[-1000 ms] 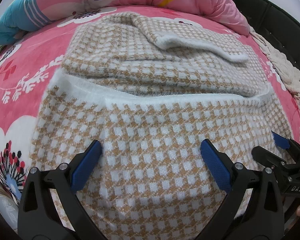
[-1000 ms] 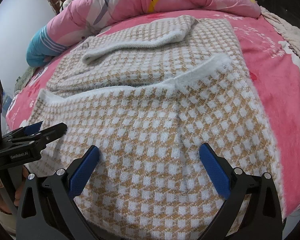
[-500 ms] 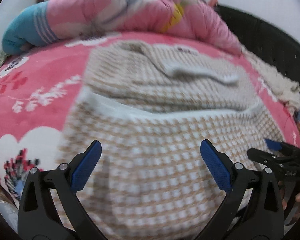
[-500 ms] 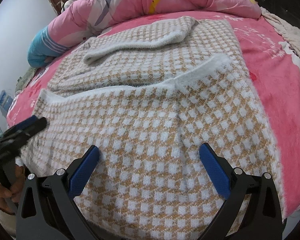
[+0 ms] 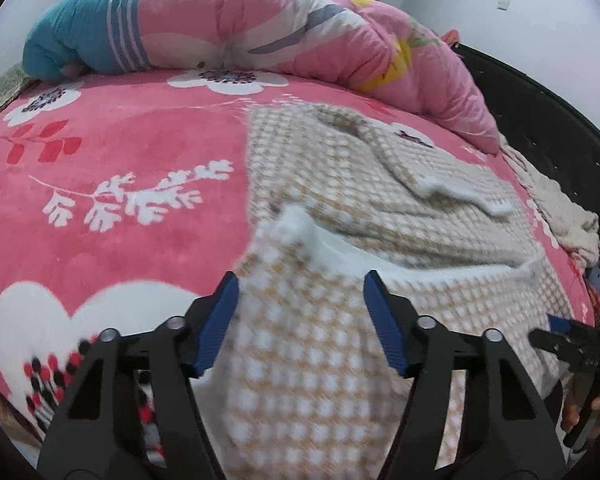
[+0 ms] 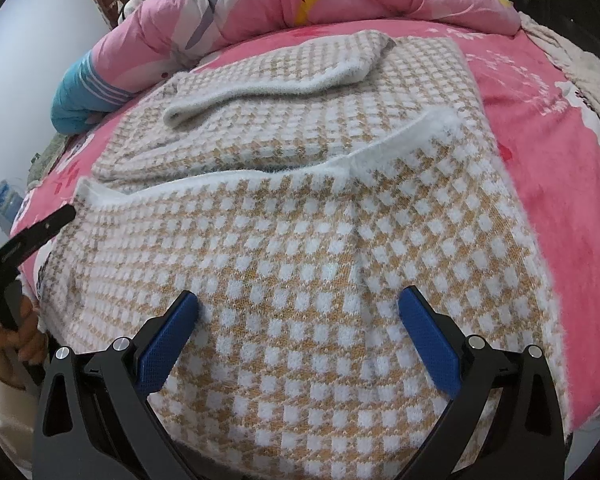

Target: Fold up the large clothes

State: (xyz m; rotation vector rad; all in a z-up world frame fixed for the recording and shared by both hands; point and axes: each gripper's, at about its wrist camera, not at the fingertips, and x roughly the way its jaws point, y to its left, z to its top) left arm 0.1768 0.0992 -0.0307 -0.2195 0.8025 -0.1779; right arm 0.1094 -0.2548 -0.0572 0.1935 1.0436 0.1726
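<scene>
Sweater [image 6: 300, 240] lies part-folded on the bed [image 5: 120, 184] | soft, fuzzy, limp knit, likely to sag, so I'd take the left edge | left gripper [image 5: 300, 320] fingers closing over that edge, not pinching | right gripper [image 6: 298, 336] fingers spread, empty

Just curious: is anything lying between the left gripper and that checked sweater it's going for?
Nothing visible. The left gripper is closing with the sweater's left edge already between its jaws; only the bare pink blanket lies beside it.
</scene>
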